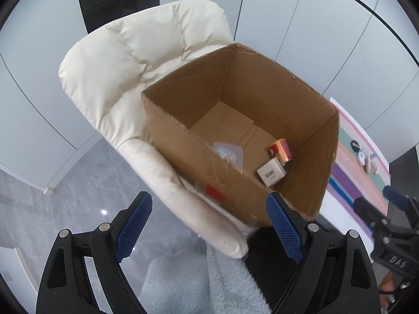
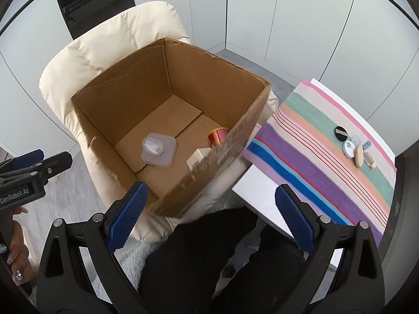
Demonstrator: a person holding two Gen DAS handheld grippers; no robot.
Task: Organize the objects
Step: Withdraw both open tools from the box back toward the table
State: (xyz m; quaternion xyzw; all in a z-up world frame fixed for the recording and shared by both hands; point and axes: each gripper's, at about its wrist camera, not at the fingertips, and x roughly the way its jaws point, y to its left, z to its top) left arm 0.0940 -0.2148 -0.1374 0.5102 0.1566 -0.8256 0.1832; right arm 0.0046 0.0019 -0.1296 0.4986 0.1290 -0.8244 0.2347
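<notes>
Box: the cardboard box (image 2: 167,78) sits open on the cream chair (image 2: 110,41), already holding a translucent plastic piece (image 2: 157,149), a red and gold can (image 2: 217,136) and a small white carton (image 2: 197,158).
Left to sort: a cluster of small things (image 2: 353,147) on the striped cloth (image 2: 301,157) of the table (image 2: 251,191), at its far right side, well apart from the box.
Right gripper (image 2: 208,217): released, jaws wide, nothing between them; it hangs over the near edge of the box and the person's lap.
Left gripper (image 1: 209,225): also spread and empty, on the left, near the chair's front edge.
Bearing: the cluster lies far and to the right of the right gripper, across the cloth.
Nearer hand: the right, I'd say; the left has the whole box between it and the table.
Long axis: the cluster strings out roughly along the stripes, running from far to near.
</notes>
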